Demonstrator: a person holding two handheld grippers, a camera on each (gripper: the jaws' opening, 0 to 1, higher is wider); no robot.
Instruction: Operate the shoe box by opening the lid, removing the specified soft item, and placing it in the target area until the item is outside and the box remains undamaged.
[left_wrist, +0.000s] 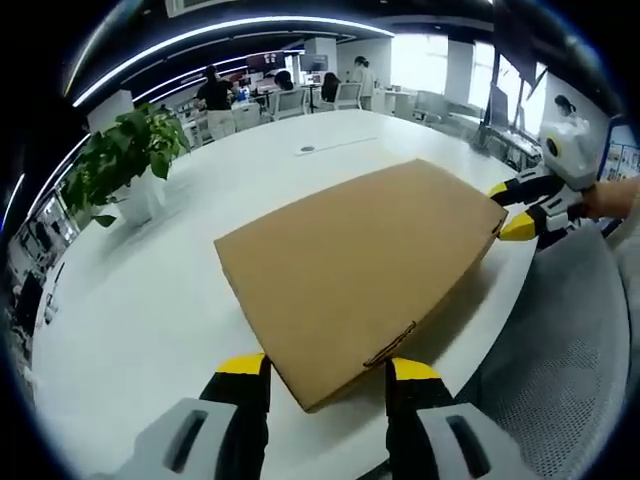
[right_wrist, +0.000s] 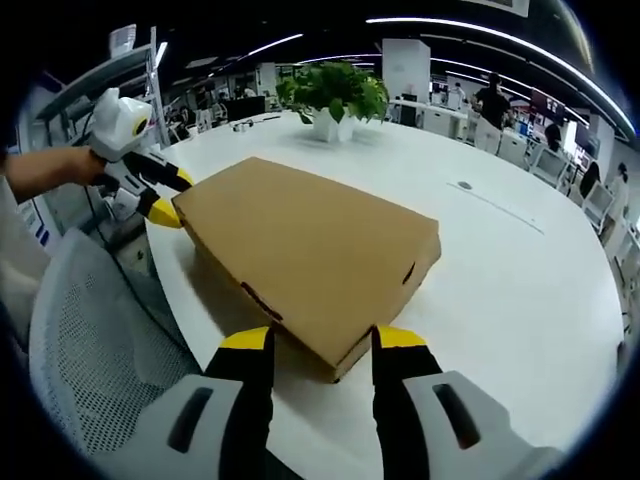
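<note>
A closed brown cardboard shoe box (left_wrist: 360, 260) lies flat on the white round table (left_wrist: 150, 300). My left gripper (left_wrist: 325, 370) is open, its yellow-tipped jaws straddling the box's near corner. In the left gripper view my right gripper (left_wrist: 507, 208) is at the box's far right corner, with a hand holding it. In the right gripper view the same box (right_wrist: 310, 240) stretches away from my right gripper (right_wrist: 320, 340), which is open around its near corner. The left gripper (right_wrist: 172, 197) sits at the far left corner, jaws either side of it. The lid is down, so the contents are hidden.
A potted green plant (left_wrist: 125, 160) (right_wrist: 335, 95) stands on the table beyond the box. A grey mesh chair (left_wrist: 570, 360) (right_wrist: 95, 350) sits at the table's edge beside me. A small slot (right_wrist: 463, 185) is set into the tabletop. People and desks fill the office behind.
</note>
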